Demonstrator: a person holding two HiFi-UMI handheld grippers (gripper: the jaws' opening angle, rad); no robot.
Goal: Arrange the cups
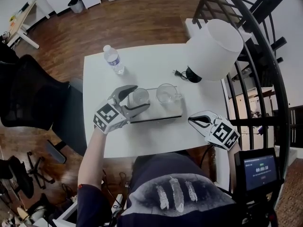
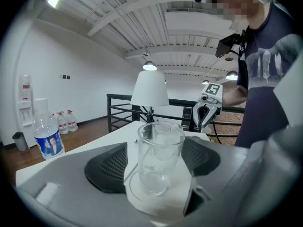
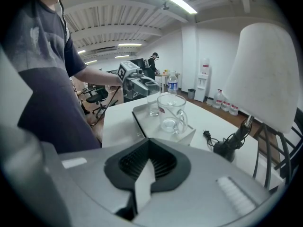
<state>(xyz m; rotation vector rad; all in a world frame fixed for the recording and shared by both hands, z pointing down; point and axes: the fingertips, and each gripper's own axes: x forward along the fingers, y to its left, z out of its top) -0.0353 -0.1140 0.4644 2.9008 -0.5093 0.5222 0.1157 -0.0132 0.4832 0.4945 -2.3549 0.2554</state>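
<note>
A white tray (image 1: 158, 115) on the white table carries two clear glass cups. A plain tumbler (image 1: 140, 97) stands upright at its left and a handled mug (image 1: 166, 93) at its right. My left gripper (image 1: 140, 97) straddles the tumbler (image 2: 158, 162): the glass stands between the two dark pads (image 2: 106, 167), with a strip of tray showing beside it, so the jaws are open around it. My right gripper (image 1: 195, 119) rests shut and empty near the table's front right, pointing at the mug (image 3: 171, 112) from a distance.
A water bottle (image 1: 113, 59) stands at the table's back left. A white-shaded lamp (image 1: 213, 48) with a black base and cord (image 1: 179, 74) fills the back right. A black railing (image 1: 265, 56) runs along the right, and a dark chair (image 1: 33, 93) is at the left.
</note>
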